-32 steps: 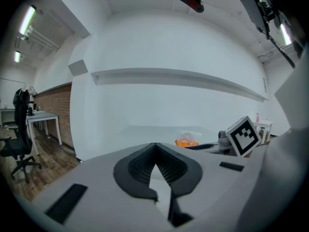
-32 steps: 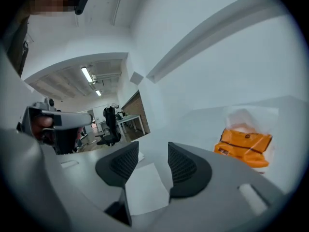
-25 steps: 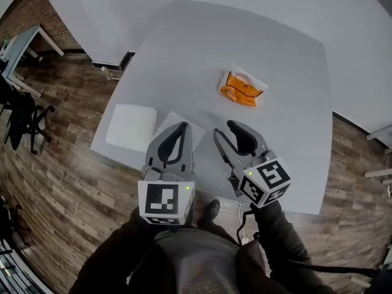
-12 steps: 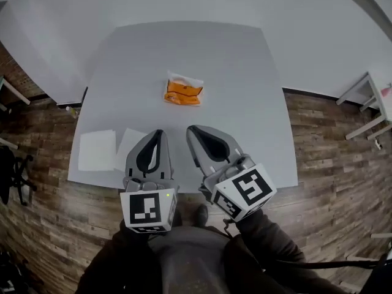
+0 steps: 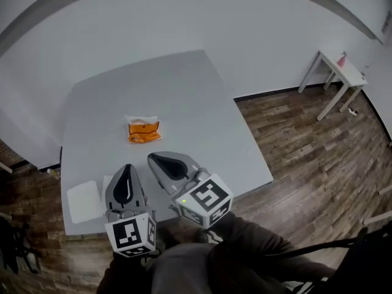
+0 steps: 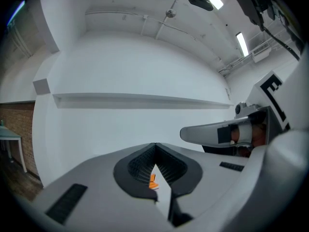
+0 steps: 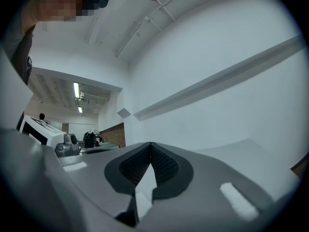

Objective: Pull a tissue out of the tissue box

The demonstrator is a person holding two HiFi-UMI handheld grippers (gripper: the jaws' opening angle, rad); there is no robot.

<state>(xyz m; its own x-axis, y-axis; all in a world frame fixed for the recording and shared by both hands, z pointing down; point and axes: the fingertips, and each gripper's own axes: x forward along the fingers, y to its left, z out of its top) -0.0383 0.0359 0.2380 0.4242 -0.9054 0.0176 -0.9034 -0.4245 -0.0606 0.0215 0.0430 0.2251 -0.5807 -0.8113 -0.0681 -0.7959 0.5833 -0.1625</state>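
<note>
The tissue pack (image 5: 144,130), orange with a white tissue showing at its top, lies on the grey table (image 5: 184,90) toward its middle left. Both grippers hover over the table's near edge, apart from the pack and pointing level. My left gripper (image 5: 127,167) is shut with nothing held. In the left gripper view, a sliver of the orange pack (image 6: 153,181) shows through the slit below the left gripper's (image 6: 155,145) touching tips. My right gripper (image 5: 153,157) sits just right of the left one, shut and empty; its tips (image 7: 150,144) meet in the right gripper view.
Two white sheets (image 5: 82,199) lie on the table's near left corner beside the left gripper. Wooden floor (image 5: 306,139) surrounds the table. A small white side table (image 5: 340,72) stands far right. White walls rise behind the table.
The right gripper's jaws have closed from open. Both grippers have risen, and the head view has swung, so the table and pack now sit further left.
</note>
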